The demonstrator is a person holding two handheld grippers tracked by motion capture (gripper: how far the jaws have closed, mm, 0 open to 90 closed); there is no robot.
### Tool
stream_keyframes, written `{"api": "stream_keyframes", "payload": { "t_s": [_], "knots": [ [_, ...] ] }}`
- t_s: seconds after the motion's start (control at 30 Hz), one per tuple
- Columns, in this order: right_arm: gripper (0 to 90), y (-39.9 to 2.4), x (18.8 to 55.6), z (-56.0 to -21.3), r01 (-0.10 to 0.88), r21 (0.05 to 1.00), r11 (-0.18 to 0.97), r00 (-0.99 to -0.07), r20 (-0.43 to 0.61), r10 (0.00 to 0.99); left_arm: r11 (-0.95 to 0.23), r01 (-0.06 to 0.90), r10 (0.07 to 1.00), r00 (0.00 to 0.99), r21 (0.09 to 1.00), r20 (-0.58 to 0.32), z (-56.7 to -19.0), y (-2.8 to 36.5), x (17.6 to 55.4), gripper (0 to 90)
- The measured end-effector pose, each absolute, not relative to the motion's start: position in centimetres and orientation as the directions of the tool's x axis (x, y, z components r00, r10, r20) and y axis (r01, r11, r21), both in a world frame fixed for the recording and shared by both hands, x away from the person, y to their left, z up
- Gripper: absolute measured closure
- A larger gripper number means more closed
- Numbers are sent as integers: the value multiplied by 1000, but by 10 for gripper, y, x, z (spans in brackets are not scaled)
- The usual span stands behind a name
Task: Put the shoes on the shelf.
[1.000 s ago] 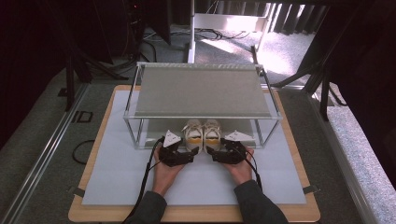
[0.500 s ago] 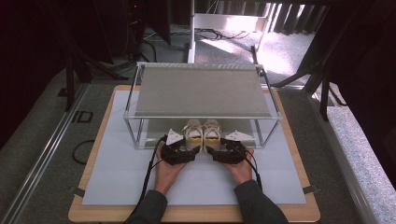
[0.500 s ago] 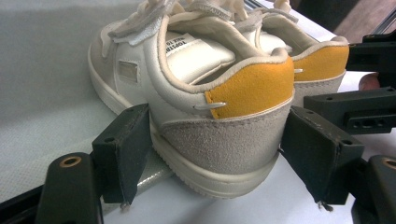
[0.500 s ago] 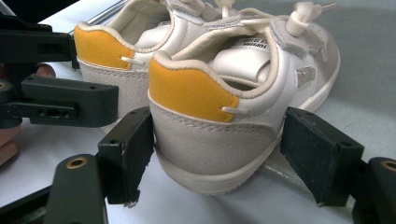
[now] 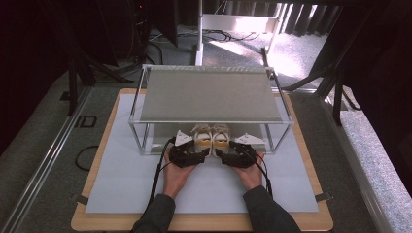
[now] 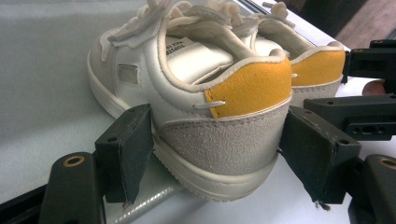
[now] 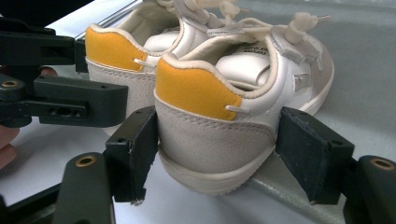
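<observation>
Both jaws closing in: left hand-held gripper (image 6: 215, 154) brackets the left shoe (image 6: 201, 93) heel, right hand-held gripper (image 7: 215, 154) the right shoe (image 7: 233, 102), pads not clearly pressing, pair side by side under the rack (image 5: 209, 94).

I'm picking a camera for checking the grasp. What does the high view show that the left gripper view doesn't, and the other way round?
High view: the shelf rack standing over the shoes, and the wooden board.
Left gripper view: the jaws of the left gripper either side of the left-hand shoe at its grey heel, plus its yellow tab and tongue label. The jaws have just been closing; whether the pads press yet is unclear.
Both: the pair of shoes and the right gripper, its jaws also just closing.
</observation>
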State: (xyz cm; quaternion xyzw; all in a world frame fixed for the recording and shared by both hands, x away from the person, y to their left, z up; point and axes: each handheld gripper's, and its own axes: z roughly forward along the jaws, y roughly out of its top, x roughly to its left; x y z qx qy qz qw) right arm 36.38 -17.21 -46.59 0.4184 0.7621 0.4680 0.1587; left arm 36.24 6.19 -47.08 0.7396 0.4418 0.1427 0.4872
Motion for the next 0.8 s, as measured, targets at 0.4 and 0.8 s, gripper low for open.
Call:
{"api": "stream_keyframes", "payload": {
  "t_s": [0.4,0.8],
  "knots": [
    [309,-172,385,-469,483,847,224,-595,129,794,-116,520,810,543,847,-223,-474,56,383,264],
    [321,-165,393,-472,484,832,271,-584,77,808,-123,534,836,510,837,-203,-480,51,394,263]
  ]
}}
